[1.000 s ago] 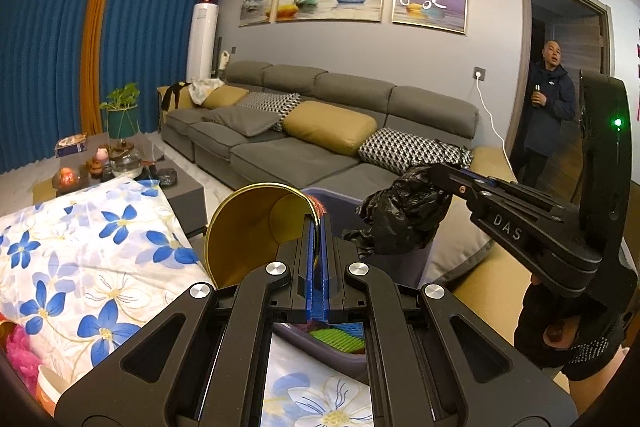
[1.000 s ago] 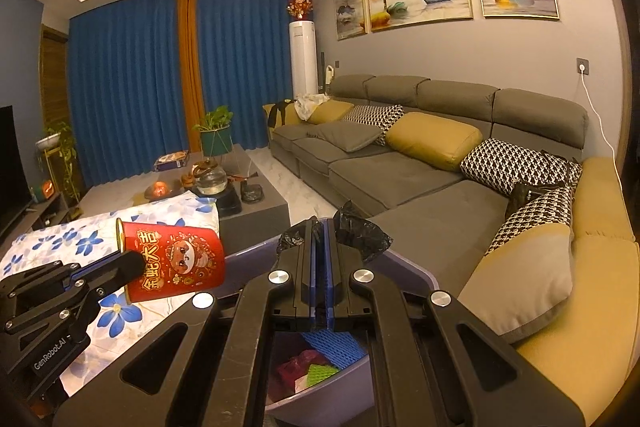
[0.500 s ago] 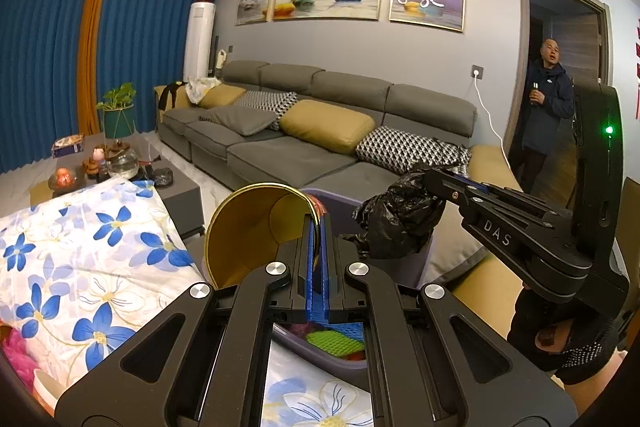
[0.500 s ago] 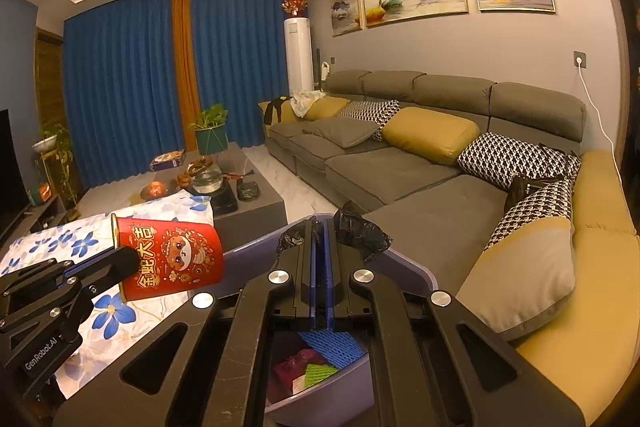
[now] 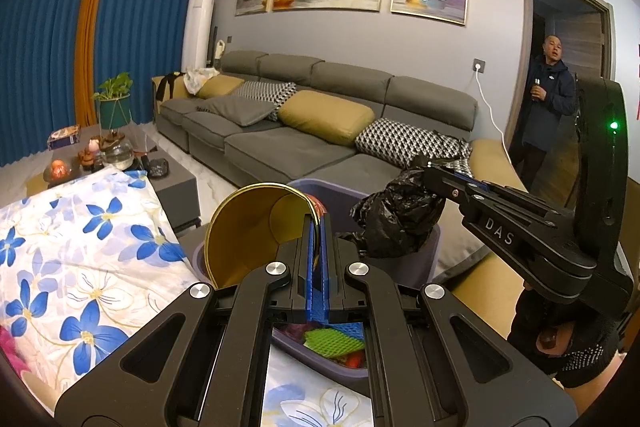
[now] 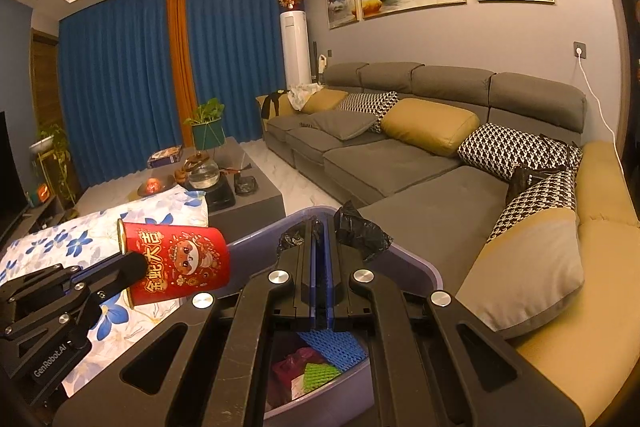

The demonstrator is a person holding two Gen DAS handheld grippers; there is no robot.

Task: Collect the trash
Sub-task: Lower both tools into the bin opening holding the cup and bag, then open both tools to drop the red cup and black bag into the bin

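My left gripper (image 5: 318, 223) is shut on the rim of a red paper cup (image 6: 178, 263) with a gold inside (image 5: 248, 231); the cup lies tilted on its side above the near left edge of a purple bin (image 6: 416, 267). My right gripper (image 6: 320, 227) is shut on a crumpled black plastic bag (image 5: 396, 215), held over the bin's far rim (image 5: 320, 187). Inside the bin lie blue, green and red pieces of trash (image 6: 320, 359). In the left wrist view the right gripper (image 5: 430, 169) reaches in from the right.
A table with a blue-flowered cloth (image 5: 80, 235) is on the left. A grey coffee table (image 6: 248, 195) with a glass teapot stands beyond. A long grey sofa (image 5: 304, 135) with cushions runs behind and to the right. A person (image 5: 548, 107) stands in the doorway.
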